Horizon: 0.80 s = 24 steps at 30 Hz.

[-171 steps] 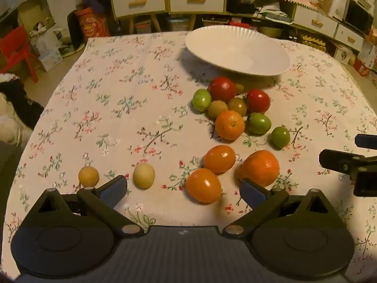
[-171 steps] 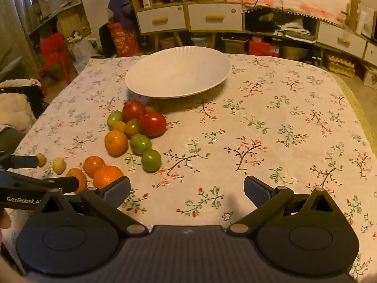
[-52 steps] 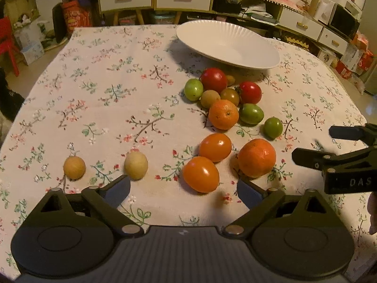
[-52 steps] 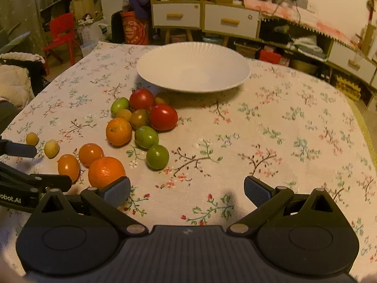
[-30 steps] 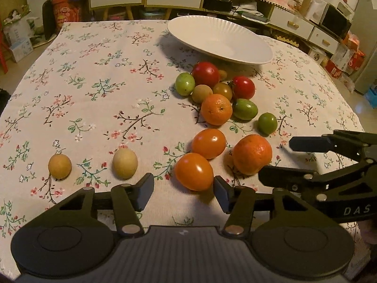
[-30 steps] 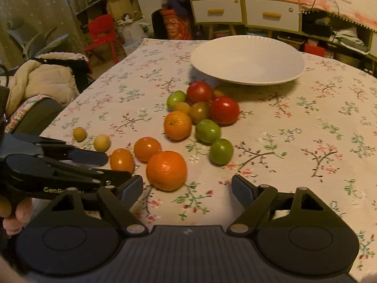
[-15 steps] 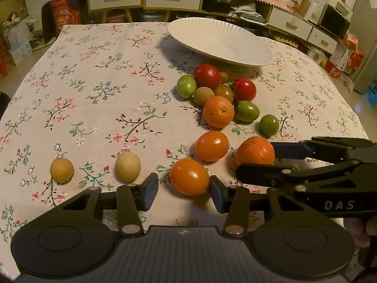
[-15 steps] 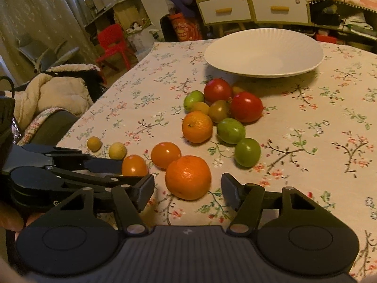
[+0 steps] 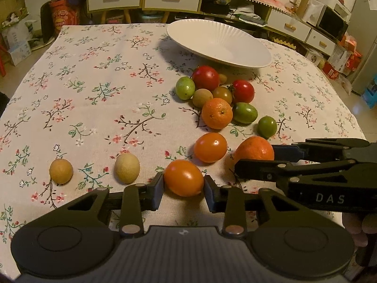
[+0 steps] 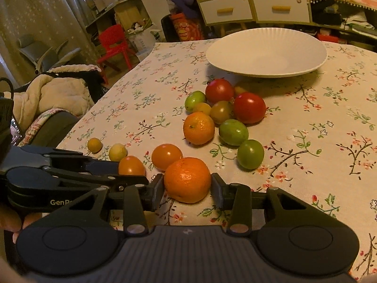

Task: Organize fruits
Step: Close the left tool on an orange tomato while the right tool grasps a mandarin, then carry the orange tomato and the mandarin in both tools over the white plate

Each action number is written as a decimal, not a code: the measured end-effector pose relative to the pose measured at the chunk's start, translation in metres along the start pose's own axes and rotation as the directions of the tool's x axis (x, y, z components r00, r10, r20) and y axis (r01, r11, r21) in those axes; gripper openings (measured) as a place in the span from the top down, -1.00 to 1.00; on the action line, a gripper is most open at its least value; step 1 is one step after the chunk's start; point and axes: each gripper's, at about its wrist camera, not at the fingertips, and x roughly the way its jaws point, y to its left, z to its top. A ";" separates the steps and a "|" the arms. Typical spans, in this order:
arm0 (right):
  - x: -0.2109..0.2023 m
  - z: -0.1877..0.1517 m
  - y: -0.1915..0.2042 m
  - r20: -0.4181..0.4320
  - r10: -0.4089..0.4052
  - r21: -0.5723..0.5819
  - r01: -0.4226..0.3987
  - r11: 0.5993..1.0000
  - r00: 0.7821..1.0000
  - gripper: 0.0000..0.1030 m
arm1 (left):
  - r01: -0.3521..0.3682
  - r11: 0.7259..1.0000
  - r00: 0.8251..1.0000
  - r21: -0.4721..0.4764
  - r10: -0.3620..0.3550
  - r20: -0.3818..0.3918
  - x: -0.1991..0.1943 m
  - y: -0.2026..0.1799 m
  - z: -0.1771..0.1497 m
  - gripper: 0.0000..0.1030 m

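At the near table edge, left gripper (image 9: 184, 187) closes onto the orange tomato (image 9: 183, 177), right gripper (image 10: 187, 187) onto the tangerine (image 10: 187, 179); squeeze gently, lift straight.

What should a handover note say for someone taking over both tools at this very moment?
Left tool: jaws closing around the nearest orange tomato, pads at its sides, fruit on the tablecloth.
Right tool: jaws closing around the big orange, also on the cloth.
Elsewhere: a second orange tomato, a smaller orange, red and green fruits clustered below the white plate; two small yellowish fruits lie off to the left.
Done: nothing; the plate holds no fruit.
Left: lift both fruits, probably to the plate, then handle the rest.
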 end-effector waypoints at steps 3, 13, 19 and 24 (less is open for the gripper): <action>-0.002 0.002 0.001 0.014 0.002 -0.001 -0.002 1.000 1.000 0.25 | 0.008 1.000 1.000 -0.004 -0.008 0.005 -0.002 0.000 0.001 0.25; -0.010 0.016 0.000 0.059 -0.004 0.002 0.004 1.000 0.998 0.25 | 0.017 1.000 0.999 -0.001 -0.017 0.051 -0.011 -0.003 0.015 0.26; -0.013 0.023 -0.003 0.080 -0.016 0.008 0.016 1.000 0.997 0.25 | 0.018 1.000 0.997 -0.007 -0.017 0.081 -0.013 -0.006 0.024 0.26; -0.016 0.027 -0.004 0.092 -0.025 0.007 0.025 1.000 0.995 0.25 | 0.027 1.000 0.995 -0.011 -0.026 0.098 -0.013 -0.010 0.034 0.25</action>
